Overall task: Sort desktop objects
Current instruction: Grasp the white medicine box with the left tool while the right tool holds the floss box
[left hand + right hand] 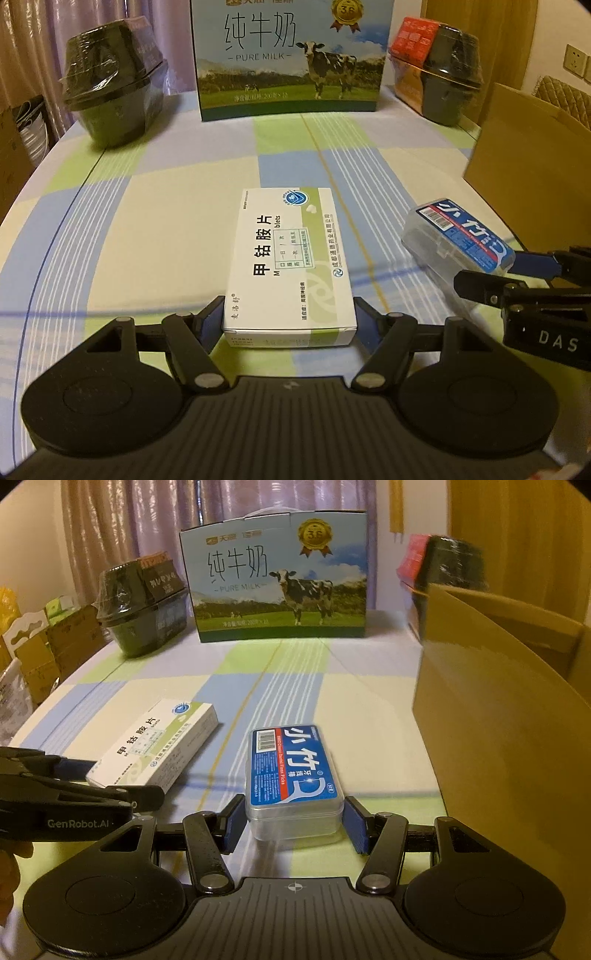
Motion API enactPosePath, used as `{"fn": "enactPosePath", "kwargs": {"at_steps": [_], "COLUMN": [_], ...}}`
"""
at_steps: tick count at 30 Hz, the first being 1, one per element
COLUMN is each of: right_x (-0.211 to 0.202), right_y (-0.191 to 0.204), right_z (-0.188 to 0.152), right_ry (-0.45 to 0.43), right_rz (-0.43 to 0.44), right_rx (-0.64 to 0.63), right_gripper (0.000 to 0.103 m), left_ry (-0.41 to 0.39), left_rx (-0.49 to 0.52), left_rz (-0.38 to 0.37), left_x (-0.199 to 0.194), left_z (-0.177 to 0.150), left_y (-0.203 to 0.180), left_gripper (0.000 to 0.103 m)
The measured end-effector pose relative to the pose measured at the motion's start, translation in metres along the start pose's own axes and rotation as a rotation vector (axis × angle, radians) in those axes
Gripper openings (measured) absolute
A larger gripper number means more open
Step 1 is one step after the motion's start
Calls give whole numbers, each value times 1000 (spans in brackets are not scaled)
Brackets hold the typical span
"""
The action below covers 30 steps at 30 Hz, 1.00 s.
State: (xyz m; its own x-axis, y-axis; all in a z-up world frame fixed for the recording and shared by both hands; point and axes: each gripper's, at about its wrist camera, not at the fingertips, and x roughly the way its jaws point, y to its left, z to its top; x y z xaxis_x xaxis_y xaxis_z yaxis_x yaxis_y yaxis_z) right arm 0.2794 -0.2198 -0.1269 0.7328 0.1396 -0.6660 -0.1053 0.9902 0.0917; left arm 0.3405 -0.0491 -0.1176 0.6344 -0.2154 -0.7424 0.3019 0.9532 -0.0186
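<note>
A white and green medicine box [291, 258] lies flat on the checked tablecloth, and its near end sits between the blue pads of my left gripper [290, 325]. Both pads touch its sides, so the gripper is shut on it. To its right a clear dental floss box [293, 779] with a blue label lies on the cloth. My right gripper [295, 823] is shut on its near end, one pad against each side. The floss box [458, 240] and the right gripper's fingers [480, 286] also show in the left wrist view. In the right wrist view the medicine box [159, 746] lies at the left.
An open cardboard box [509, 716] stands at the right edge of the table. A pure milk carton [277, 579] stands at the back centre. A wrapped black bowl [110, 81] sits at the back left, another [450, 70] at the back right. More cartons [40, 650] are stacked off the table's left.
</note>
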Motion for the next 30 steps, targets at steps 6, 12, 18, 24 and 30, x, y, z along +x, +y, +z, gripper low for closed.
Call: {"fn": "enactPosePath", "kwargs": {"at_steps": [6,12,18,24,30], "right_x": [-40,-86,-132,-164,-174], "right_y": [11,18,25,32,26], "right_z": [-33,-75,-115,-134,-148], "right_ry": [34,61,68,65,77], "right_rz": [-6,-28,-29,-24,-16], "right_rx": [32,46,46,15,33], "right_gripper": [53,53,53,53,56], "left_ry": [33,47,55,80,89], "left_rx": [-51,-10,-1,-15,-18], "left_rz": [-25,-21,-3,-9,9], "left_x": [-40,-84,-130,-163,-182], "left_z": [-35,-80,-123,-152,-160], "left_y": [-9,-29,-47,-52,-49], "left_gripper": [67,67,67,68,69]}}
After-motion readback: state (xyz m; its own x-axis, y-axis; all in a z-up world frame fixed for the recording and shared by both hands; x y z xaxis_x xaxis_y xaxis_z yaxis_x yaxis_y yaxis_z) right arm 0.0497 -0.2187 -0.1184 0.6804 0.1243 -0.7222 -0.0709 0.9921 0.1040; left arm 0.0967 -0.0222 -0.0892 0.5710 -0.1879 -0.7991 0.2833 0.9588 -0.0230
